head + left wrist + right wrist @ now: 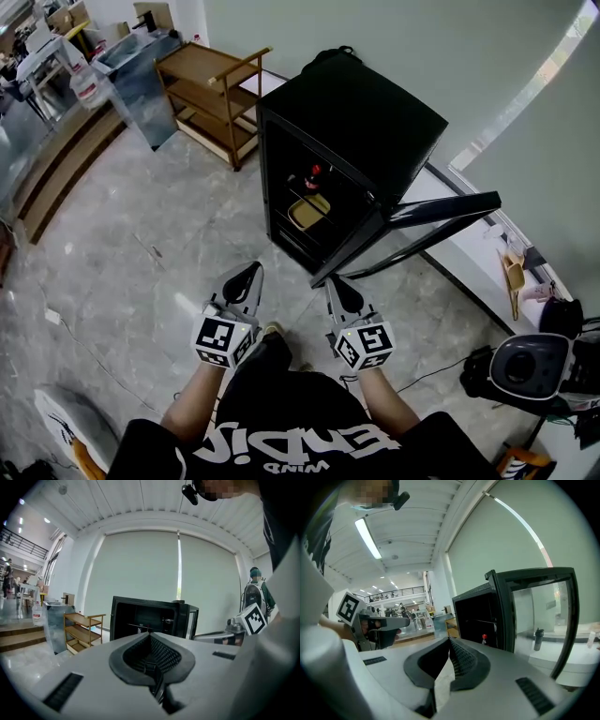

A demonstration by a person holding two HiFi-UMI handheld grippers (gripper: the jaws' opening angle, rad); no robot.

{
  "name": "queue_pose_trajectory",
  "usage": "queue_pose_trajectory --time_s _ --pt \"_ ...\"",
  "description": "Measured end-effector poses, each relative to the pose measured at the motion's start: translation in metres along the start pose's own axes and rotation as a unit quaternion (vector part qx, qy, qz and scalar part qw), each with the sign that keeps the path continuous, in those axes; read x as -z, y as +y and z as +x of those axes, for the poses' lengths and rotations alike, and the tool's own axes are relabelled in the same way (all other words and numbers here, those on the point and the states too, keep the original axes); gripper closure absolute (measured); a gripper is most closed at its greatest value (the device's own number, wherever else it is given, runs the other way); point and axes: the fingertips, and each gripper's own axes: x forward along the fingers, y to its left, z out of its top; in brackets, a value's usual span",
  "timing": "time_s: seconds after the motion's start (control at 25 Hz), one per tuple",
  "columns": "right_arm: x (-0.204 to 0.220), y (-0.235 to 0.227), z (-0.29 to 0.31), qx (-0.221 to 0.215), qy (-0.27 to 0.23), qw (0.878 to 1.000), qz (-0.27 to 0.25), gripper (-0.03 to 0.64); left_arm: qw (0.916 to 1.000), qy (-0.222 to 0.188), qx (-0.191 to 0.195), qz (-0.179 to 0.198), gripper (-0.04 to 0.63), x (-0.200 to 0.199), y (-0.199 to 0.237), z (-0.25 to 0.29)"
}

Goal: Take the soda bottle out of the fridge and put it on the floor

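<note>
Fridge [366, 112] stands open; left gripper [251, 272] and right gripper [335, 284] hover before it, fingers clenched, empty; next, unclench one and reach the soda bottle [315, 175] inside.

A pale grey marble-tile floor [141, 272] carries everything. A black fridge [375, 122] stands on it with its glass door [441, 211] swung wide open. Behind and to the left of the fridge, well apart from it, a three-tier wooden trolley [211, 94] stands on the tiles. Inside the fridge, a red-capped soda bottle [314, 175] sits on the upper shelf, with a tan tray [308, 212] on the level below. A thin black cable [431, 373] trails across the floor at the right.
</note>
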Motion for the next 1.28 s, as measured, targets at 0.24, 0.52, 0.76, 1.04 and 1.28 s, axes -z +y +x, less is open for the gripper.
queue_pose_trajectory --time_s 0.24,0.52,0.76,1.04,1.28 --pt "-0.002 -0.004 0.003 -0.005 0.003 1.000 0.000 0.594 0.9999 0.003 -0.005 -0.014 0.589 0.008 -0.001 0.007" --pt "0.013 -0.010 0.011 -0.012 -0.004 1.000 0.001 0.594 1.0000 -0.004 -0.006 -0.002 0.589 0.025 0.000 0.025" --pt "0.042 -0.022 0.027 -0.003 -0.018 1.000 0.003 0.594 0.9998 -0.020 0.000 0.002 0.589 0.051 0.013 0.050" --pt "0.083 -0.032 0.043 0.003 -0.030 1.000 -0.006 0.594 0.9992 -0.034 0.014 0.013 0.589 0.088 0.020 0.079" --pt "0.101 -0.035 0.054 0.002 -0.025 1.000 -0.002 0.594 0.9993 -0.034 0.011 0.015 0.588 0.104 0.030 0.095"
